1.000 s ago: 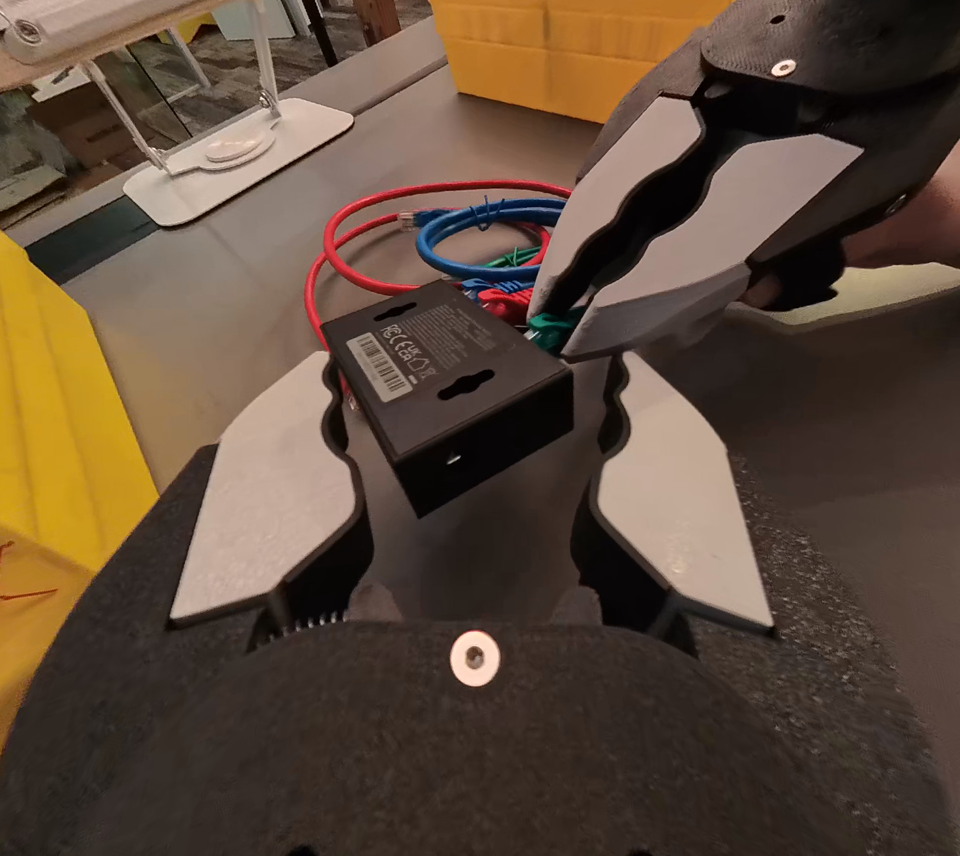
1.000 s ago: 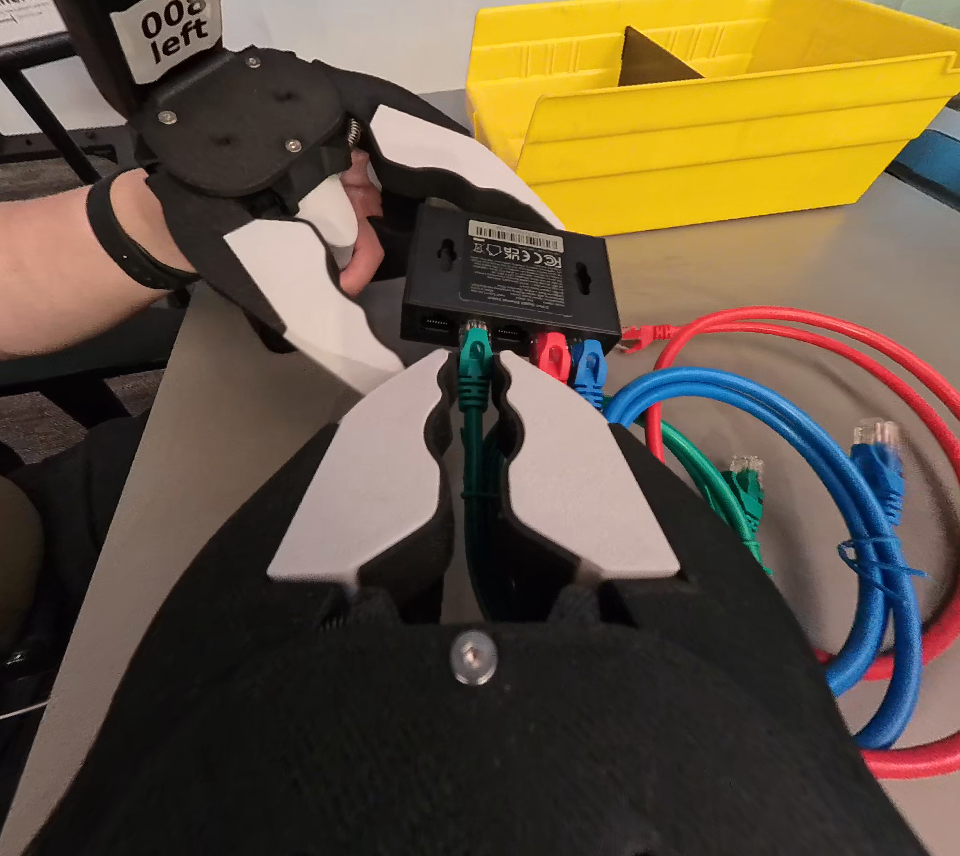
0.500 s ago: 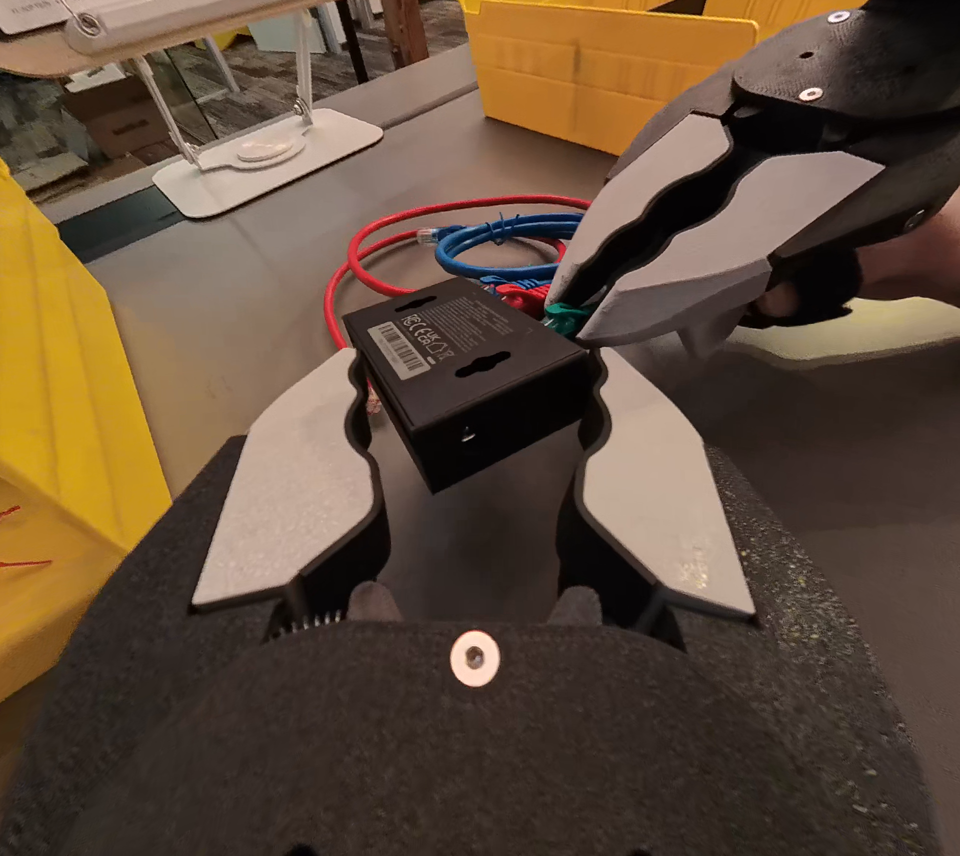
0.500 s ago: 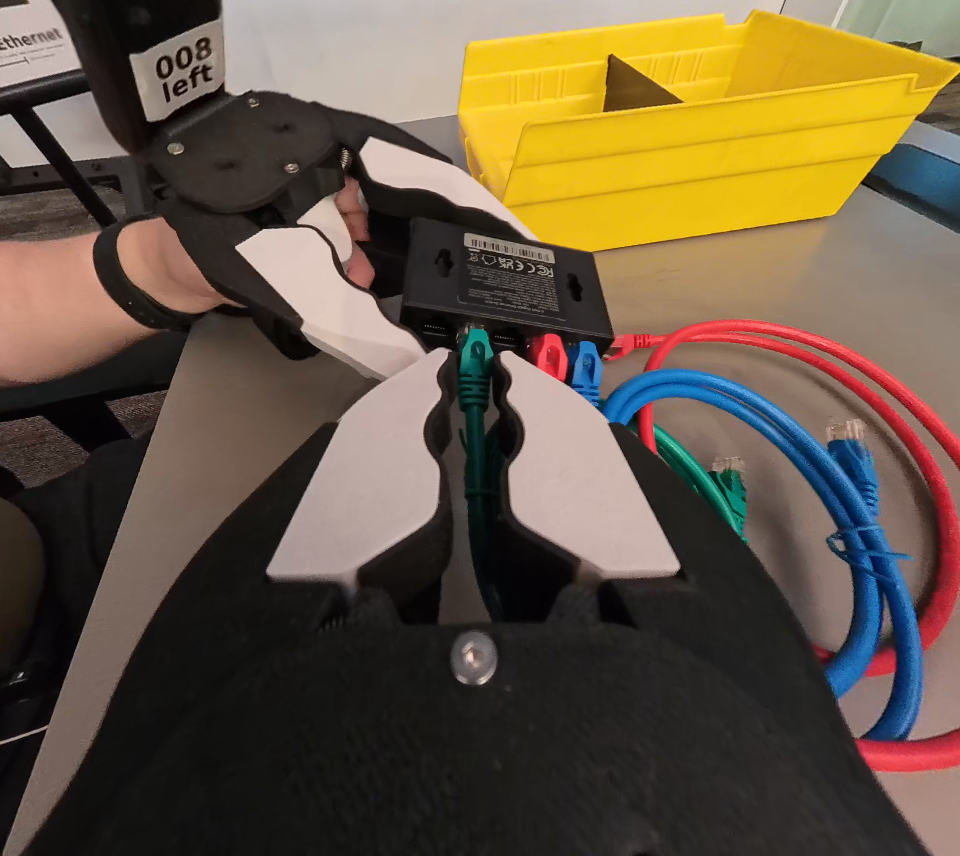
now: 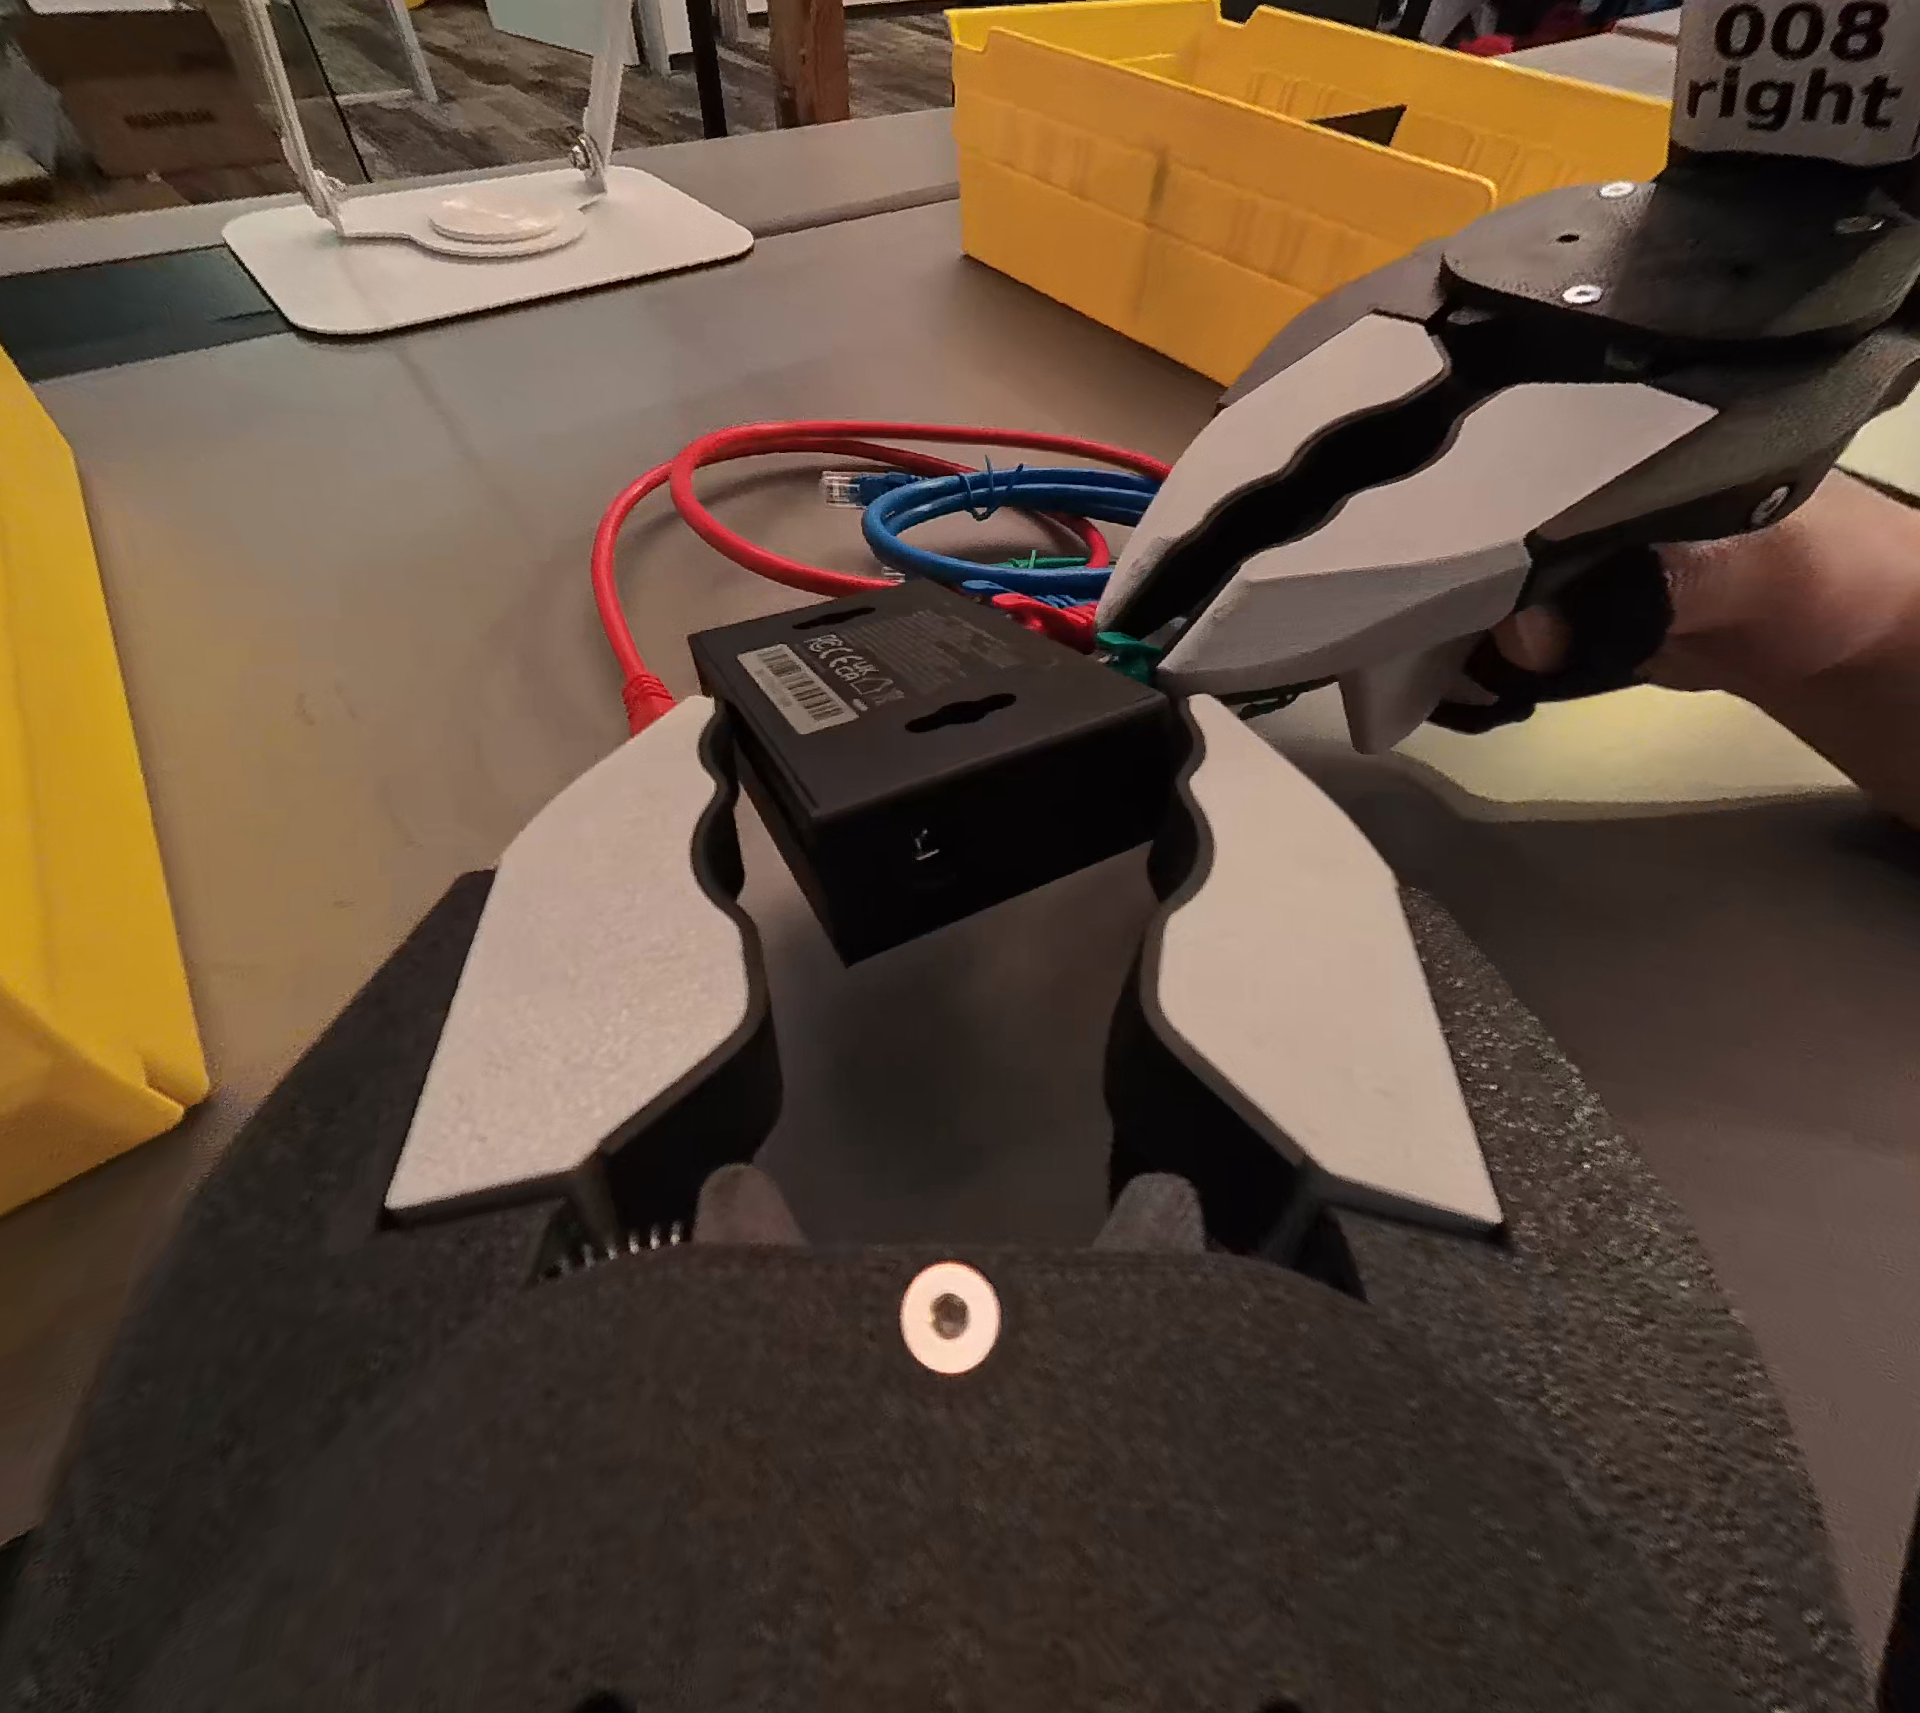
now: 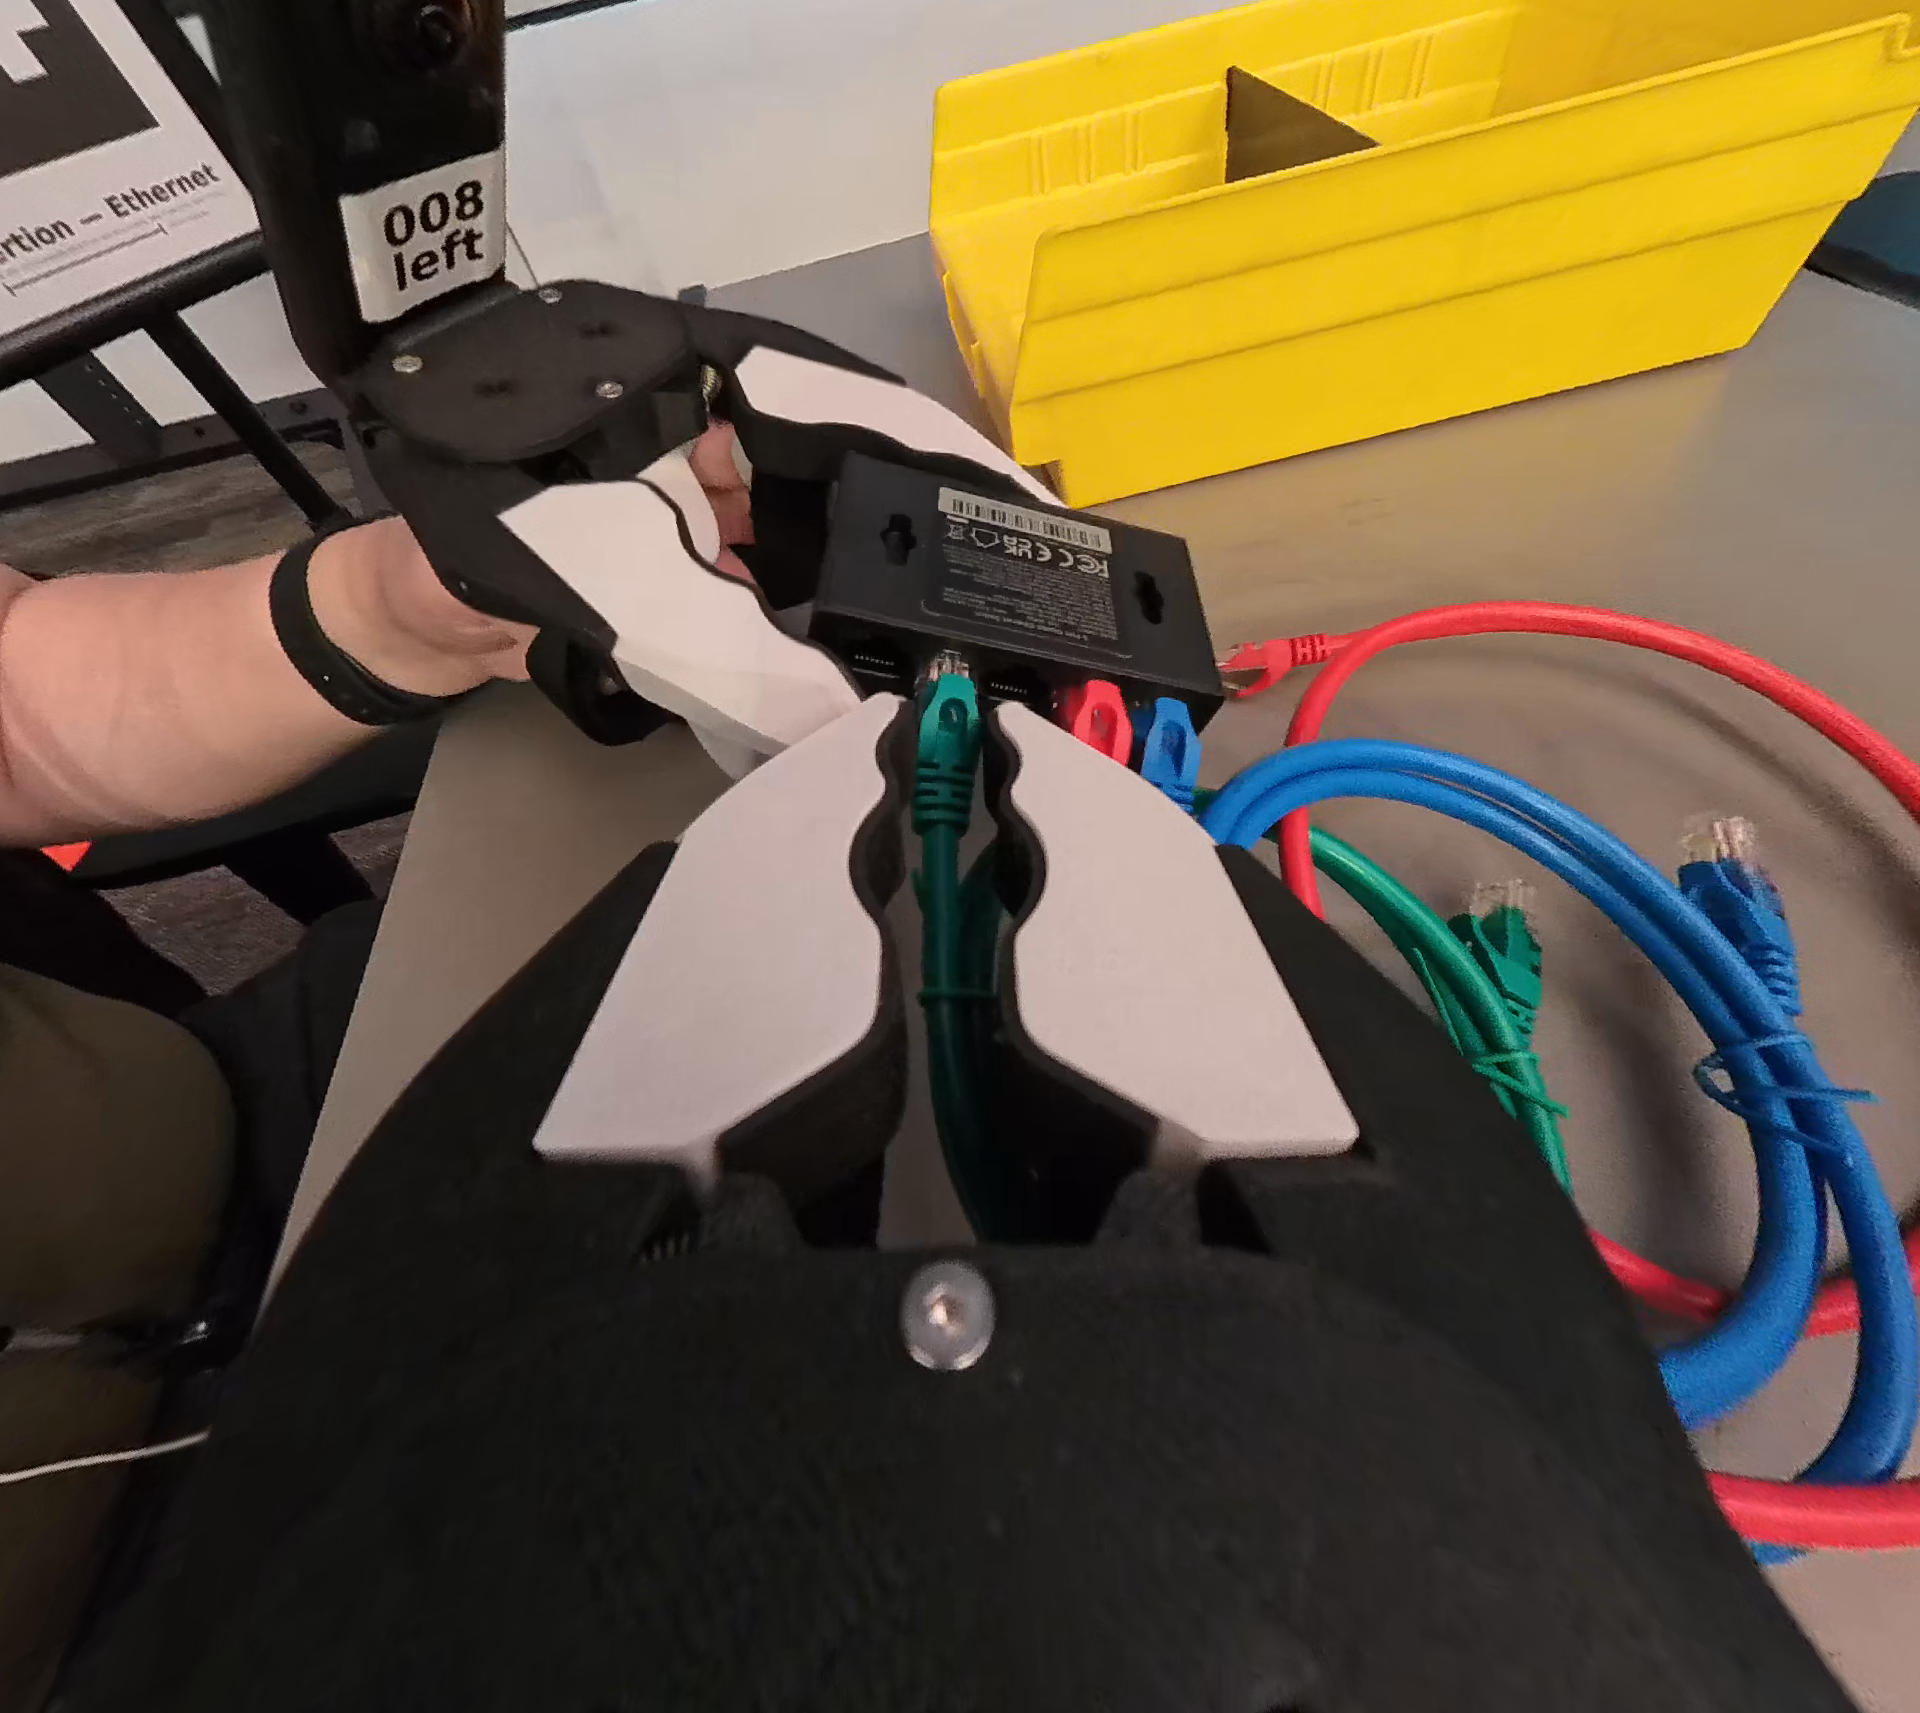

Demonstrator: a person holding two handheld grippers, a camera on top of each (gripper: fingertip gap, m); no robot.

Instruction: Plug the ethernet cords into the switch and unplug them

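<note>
Yellow bin (image 6: 1455,292) on the table holds a dark divider (image 6: 1283,131).

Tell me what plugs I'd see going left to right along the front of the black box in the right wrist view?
On the switch: green plug, held by the right gripper → red plug → blue plug.

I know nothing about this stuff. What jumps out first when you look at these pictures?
Two big black hand-held grippers meet over a grey table. The left gripper clamps a small black box by its sides, while the right gripper is shut on a green cord at the box's front row of sockets. Red and blue cords sit plugged in beside it, their loops coiled in front of a bright yellow bin.
</note>
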